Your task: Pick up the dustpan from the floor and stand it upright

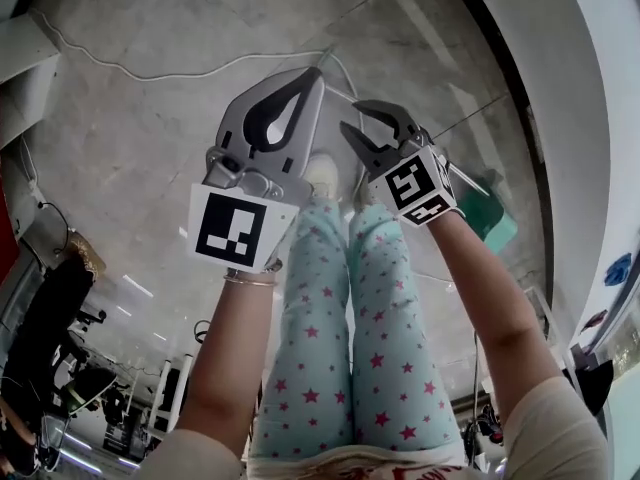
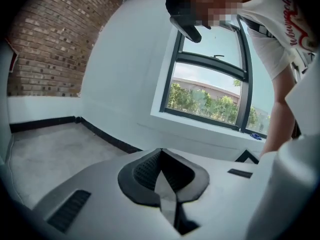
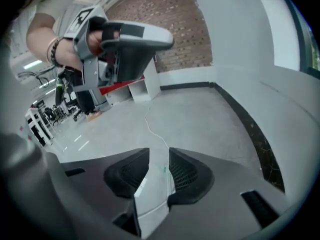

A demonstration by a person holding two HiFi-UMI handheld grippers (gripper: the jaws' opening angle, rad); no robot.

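A green dustpan lies on the grey floor to the right of my right gripper, partly hidden behind the forearm; its pale handle points toward the gripper. My left gripper is held out over the floor with its jaws meeting at the tips and nothing in them; in the left gripper view the left gripper looks the same. My right gripper hangs beside it with its jaws apart, and in the right gripper view the right gripper shows only bare floor between the jaws. The dustpan is in neither gripper view.
A white cable runs across the floor ahead. The person's legs in star-printed trousers stand below both grippers. A white wall with black skirting runs along the right, a brick wall farther off. Office chairs stand at the left.
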